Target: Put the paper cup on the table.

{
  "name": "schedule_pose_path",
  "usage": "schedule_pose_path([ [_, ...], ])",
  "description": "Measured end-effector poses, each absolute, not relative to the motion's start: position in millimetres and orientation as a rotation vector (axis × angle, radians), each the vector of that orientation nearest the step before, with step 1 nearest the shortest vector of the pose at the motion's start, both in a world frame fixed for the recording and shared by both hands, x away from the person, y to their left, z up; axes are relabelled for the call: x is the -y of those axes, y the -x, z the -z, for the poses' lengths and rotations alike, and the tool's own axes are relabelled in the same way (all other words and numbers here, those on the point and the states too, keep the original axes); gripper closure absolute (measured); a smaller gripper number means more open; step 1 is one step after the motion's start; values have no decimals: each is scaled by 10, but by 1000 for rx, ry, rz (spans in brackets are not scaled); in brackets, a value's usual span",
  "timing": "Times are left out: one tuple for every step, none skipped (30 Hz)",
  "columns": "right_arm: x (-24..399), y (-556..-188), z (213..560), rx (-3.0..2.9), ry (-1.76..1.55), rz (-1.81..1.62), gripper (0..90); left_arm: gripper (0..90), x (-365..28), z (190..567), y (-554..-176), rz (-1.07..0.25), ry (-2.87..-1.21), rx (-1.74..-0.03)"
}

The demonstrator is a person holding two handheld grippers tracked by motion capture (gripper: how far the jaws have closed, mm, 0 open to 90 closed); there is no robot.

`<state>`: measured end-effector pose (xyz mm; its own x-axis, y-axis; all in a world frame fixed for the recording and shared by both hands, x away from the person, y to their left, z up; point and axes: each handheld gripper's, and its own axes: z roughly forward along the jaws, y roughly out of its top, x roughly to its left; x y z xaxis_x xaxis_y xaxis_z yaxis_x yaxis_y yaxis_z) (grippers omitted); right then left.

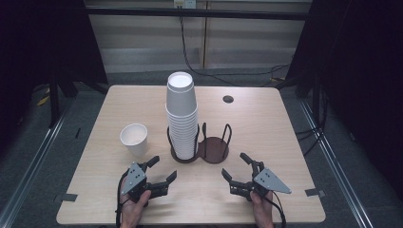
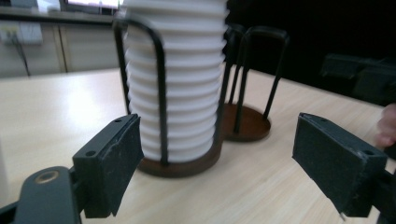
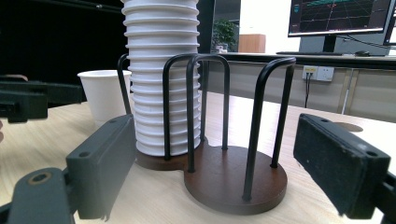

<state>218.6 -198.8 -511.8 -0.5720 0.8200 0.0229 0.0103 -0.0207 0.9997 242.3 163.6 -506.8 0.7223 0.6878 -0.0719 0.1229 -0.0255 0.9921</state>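
With both sets of jaws spread and empty, my left gripper (image 1: 159, 172) and right gripper (image 1: 236, 167) wait low in the frame, aimed at the cup stack (image 1: 181, 114) in its holder (image 1: 214, 151) at centre, ready for grasping, a single cup (image 1: 134, 139) standing left.

White cups, dark holder, pale wood.
White paper cup stack (image 1: 181, 116); white single cup (image 1: 134, 138); brown-based, black-wired cup holder (image 1: 214, 148); light woodgrain surface (image 1: 266, 128).
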Motion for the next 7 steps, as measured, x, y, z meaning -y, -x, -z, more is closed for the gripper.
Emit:
schedule_pose_path([
  [1988, -2188, 5117, -1634, -875, -1659, 130, 158, -1632, 5073, -2413, -532, -1545, -686],
  [1988, -2188, 5117, -1634, -875, -1659, 130, 154, -1632, 5073, -2413, -532, -1545, -686],
  [1986, -2188, 5117, -1635, -878, -1657, 130, 154, -1654, 5077, -2424, -550, -1527, -685],
  [1986, -2189, 5117, -1636, -883, -1656, 130, 154, -1654, 5077, -2424, -550, -1527, -685],
  [1984, -2188, 5116, -1634, -888, -1648, 130, 154, -1660, 5084, -2416, -551, -1507, -691],
  [1983, -2189, 5115, -1634, -894, -1642, 130, 154, -1660, 5084, -2416, -551, -1507, -691],
  [1981, -2189, 5114, -1628, -902, -1639, 130, 154, -1657, 5091, -2407, -571, -1489, -684],
])
